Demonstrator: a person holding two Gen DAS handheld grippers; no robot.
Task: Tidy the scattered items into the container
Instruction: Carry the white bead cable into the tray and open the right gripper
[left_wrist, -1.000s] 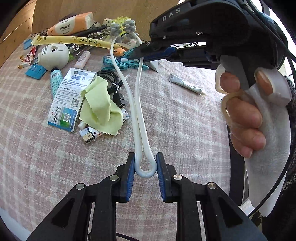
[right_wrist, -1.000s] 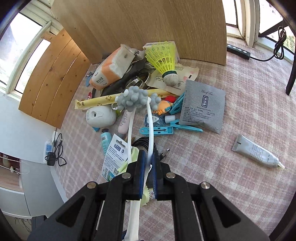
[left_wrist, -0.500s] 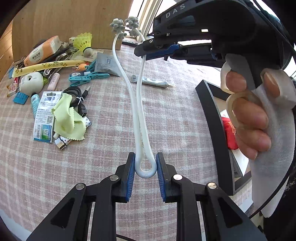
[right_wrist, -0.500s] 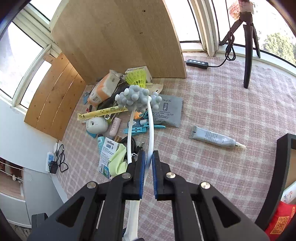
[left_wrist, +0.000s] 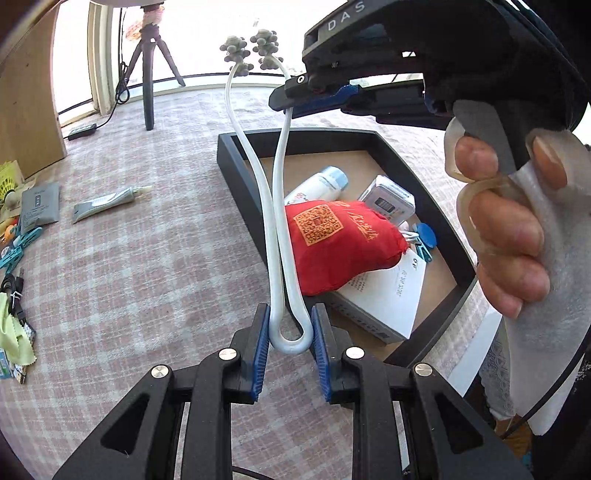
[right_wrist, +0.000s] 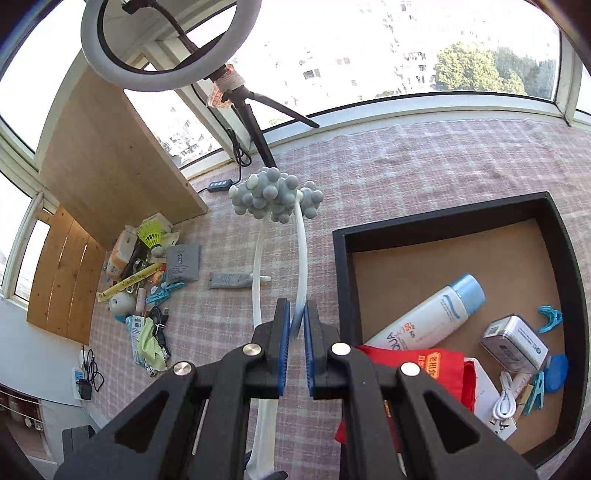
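Left wrist view showed the left gripper (left_wrist: 289, 341) with its jaws clamped on the looped end of the white massager (left_wrist: 275, 206), while the right gripper (right_wrist: 293, 341) pinched one of its arms higher up. A second earlier the massager hung over the scattered pile; now it had been carried right, so that the black container (left_wrist: 236, 166) lay directly behind it. That probably meant the carry was nearly done, with lowering and release remaining. Inside the container a red pouch (left_wrist: 340, 243), a sunscreen bottle (right_wrist: 432, 314), a silver box (right_wrist: 513, 347) and a white booklet (left_wrist: 388, 295) crowded the near half; the far half was bare. Left on the bench, well apart, lay a grey tube (right_wrist: 232, 279), a grey sachet (right_wrist: 182, 264) and the remaining pile (right_wrist: 140, 280). The container's near wall and the pouch stood in the way.
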